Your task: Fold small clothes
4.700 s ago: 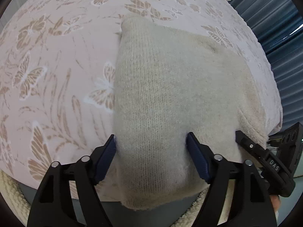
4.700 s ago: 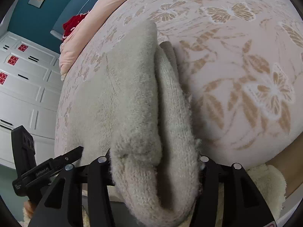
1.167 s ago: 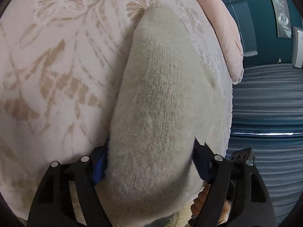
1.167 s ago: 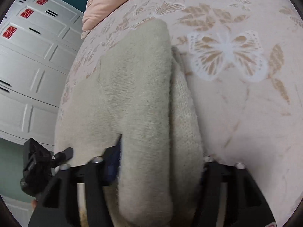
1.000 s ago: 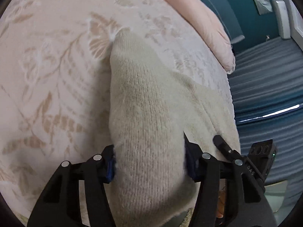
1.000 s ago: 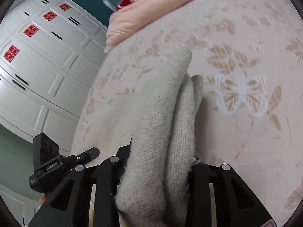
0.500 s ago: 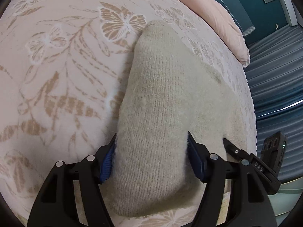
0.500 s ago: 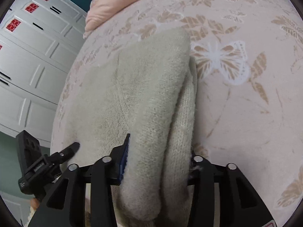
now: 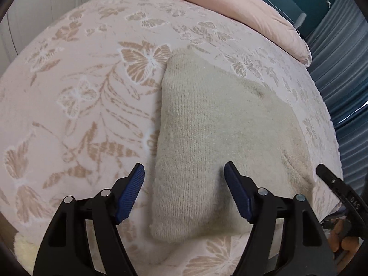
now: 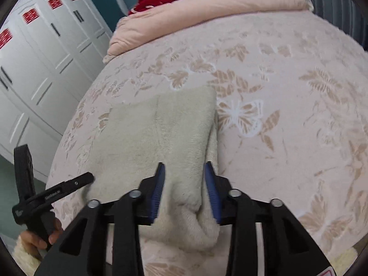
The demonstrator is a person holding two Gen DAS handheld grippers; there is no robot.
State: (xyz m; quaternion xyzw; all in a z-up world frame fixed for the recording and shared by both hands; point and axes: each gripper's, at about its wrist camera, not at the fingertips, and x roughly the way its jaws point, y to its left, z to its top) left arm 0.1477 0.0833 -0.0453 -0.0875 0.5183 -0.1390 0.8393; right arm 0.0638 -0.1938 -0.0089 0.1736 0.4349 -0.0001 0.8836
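Folded sweater (image 9: 207, 142) on bedspread (image 9: 80, 115), centre.
We note left gripper (image 9: 184, 193) spread, just opening, letting go; right gripper (image 10: 185, 192), closing, pinches the six-o'clock edge. Lifting one-sided could undo our fold.

A wide bed surface covered by a butterfly-print bedspread (image 9: 76, 105) lies mostly bare and flat to the left of the folded cream knit garment (image 9: 207, 138) and beyond its far edge, giving open room for a gripper to travel. In the right wrist view the bedspread to the right of the garment is likewise bare. A thick pink quilt (image 9: 230, 7) is bunched along the far edge of the bed, forming a raised barrier there, with a red cloth (image 10: 154, 0) beyond it. White cabinet doors (image 10: 41, 53) stand close past the bed's left side. Blue-grey pleated curtains (image 9: 345, 73) hang past the bed's other side.
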